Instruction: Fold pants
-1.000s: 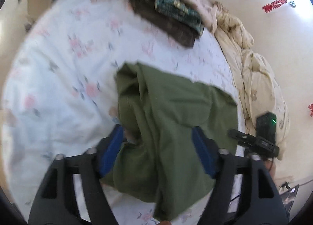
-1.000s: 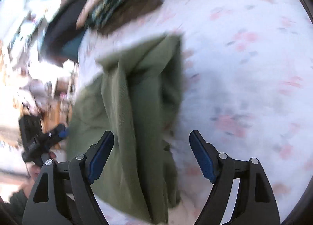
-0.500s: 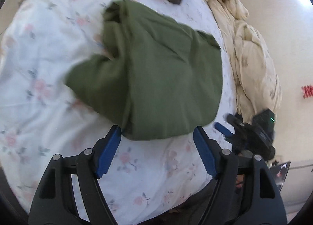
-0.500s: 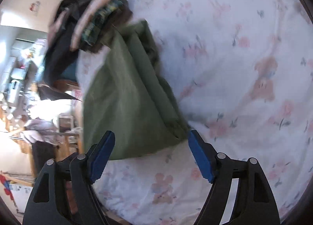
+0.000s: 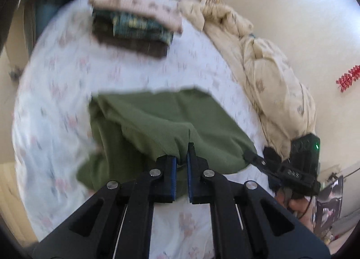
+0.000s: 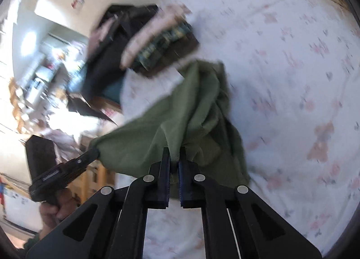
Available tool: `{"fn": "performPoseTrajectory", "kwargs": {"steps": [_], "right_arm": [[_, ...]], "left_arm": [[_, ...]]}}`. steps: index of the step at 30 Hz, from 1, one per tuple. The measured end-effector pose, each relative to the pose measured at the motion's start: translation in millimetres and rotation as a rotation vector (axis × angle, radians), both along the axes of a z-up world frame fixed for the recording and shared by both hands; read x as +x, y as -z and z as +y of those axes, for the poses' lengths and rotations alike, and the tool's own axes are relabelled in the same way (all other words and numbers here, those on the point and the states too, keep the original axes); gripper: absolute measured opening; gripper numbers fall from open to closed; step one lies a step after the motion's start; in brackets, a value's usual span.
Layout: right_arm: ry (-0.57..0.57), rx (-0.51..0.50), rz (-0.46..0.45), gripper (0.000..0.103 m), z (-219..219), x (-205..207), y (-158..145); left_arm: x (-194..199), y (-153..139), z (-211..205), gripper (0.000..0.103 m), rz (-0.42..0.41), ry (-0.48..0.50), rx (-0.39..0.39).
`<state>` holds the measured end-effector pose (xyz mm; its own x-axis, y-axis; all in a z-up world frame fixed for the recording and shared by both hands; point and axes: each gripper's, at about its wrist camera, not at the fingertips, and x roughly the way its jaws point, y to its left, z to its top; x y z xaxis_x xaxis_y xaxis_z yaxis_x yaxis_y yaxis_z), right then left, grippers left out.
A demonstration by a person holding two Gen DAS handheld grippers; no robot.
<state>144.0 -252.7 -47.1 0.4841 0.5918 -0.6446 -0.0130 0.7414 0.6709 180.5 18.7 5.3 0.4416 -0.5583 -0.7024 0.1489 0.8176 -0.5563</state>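
On the bed [image 5: 67,83], a floral white sheet leaves wide bare room to the left of the green pants [image 5: 157,123] and in front of them; to the right, a rumpled cream quilt [image 5: 276,83] lines the bed's edge against the wall; at the far end a stack of folded clothes [image 5: 137,24] sits well apart from the pants; I see the bed's near edge just below my tongs.

My left tongs [image 5: 181,164] are pressed together, pinching the near hem of the pants; my right tongs [image 6: 174,164] are likewise shut on a bunched fold of the same cloth [image 6: 180,123]; in the left view the right tongs [image 5: 258,160] grip the pants' right corner, a hand [image 5: 290,202] behind them; in the right view the left tongs [image 6: 90,155] hold the far corner.

A second ago both pairs stood spread wide over the pants, which lay flat on the sheet half a second back; now the near edge is lifted off the bed, stretched between the two grips, the rest sagging toward the sheet; motion blur softens the far end.

No containers are in view.
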Motion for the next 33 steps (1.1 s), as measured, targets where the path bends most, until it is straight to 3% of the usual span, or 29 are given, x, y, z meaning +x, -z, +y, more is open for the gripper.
{"fn": "performPoseTrajectory", "kwargs": {"steps": [4, 6, 8, 11, 13, 15, 18, 20, 21, 22, 23, 24, 27, 30, 33], "right_arm": [[0.005, 0.034, -0.031, 0.005, 1.6, 13.6, -18.1], [-0.018, 0.025, -0.026, 0.005, 10.4, 16.6, -17.7], [-0.05, 0.001, -0.014, 0.005, 19.0, 13.5, -9.4], [-0.1, -0.023, 0.048, 0.005, 25.5, -0.6, 16.9], [-0.142, -0.066, 0.13, 0.005, 34.9, -13.4, 47.6], [-0.162, -0.088, 0.236, 0.009, 40.2, -21.4, 78.4], [-0.183, -0.153, 0.326, 0.016, 44.6, -23.8, 97.3], [-0.169, -0.176, 0.306, 0.021, 40.7, -24.4, 92.0], [-0.14, -0.168, 0.292, 0.026, 35.0, -24.4, 87.5], [-0.101, -0.14, 0.274, 0.032, 27.1, -25.0, 83.5], [-0.069, -0.112, 0.262, 0.05, 20.1, -25.0, 80.6], [-0.035, -0.077, 0.248, 0.062, 12.6, -25.0, 78.2], [0.03, -0.019, 0.189, 0.064, -0.2, -23.5, 69.0], [0.012, -0.003, 0.157, 0.079, 3.0, -14.1, 68.1], [-0.018, -0.047, 0.224, 0.081, 11.4, 2.6, 92.7]], "left_arm": [[12.9, -21.3, 2.0, 0.005, -0.064, 0.022, 0.054], [11.4, -17.8, 5.6, 0.005, -0.051, 0.027, 0.071], [7.0, -4.4, 9.7, 0.005, -0.027, 0.03, 0.087], [-9.2, 23.6, 12.2, 0.006, 0.014, 0.069, 0.196], [-25.9, 60.2, 11.7, 0.006, 0.103, 0.123, 0.293], [-33.9, 92.2, 14.2, 0.01, 0.213, 0.123, 0.332], [-36.0, 114.8, 21.8, 0.027, 0.332, 0.092, 0.345], [-37.6, 111.0, 35.3, 0.054, 0.321, 0.053, 0.282], [-38.6, 106.9, 40.8, 0.062, 0.308, 0.031, 0.262], [-38.4, 98.9, 51.6, 0.078, 0.277, -0.021, 0.212], [-37.5, 93.7, 59.3, 0.088, 0.254, -0.062, 0.175], [-36.3, 91.8, 64.0, 0.091, 0.24, -0.086, 0.155], [-24.5, 93.0, 65.7, 0.092, 0.219, -0.113, 0.125], [-6.4, 115.4, 41.7, 0.092, 0.243, -0.039, 0.224], [0.9, 149.4, 24.5, 0.092, 0.286, 0.0, 0.303]]}}
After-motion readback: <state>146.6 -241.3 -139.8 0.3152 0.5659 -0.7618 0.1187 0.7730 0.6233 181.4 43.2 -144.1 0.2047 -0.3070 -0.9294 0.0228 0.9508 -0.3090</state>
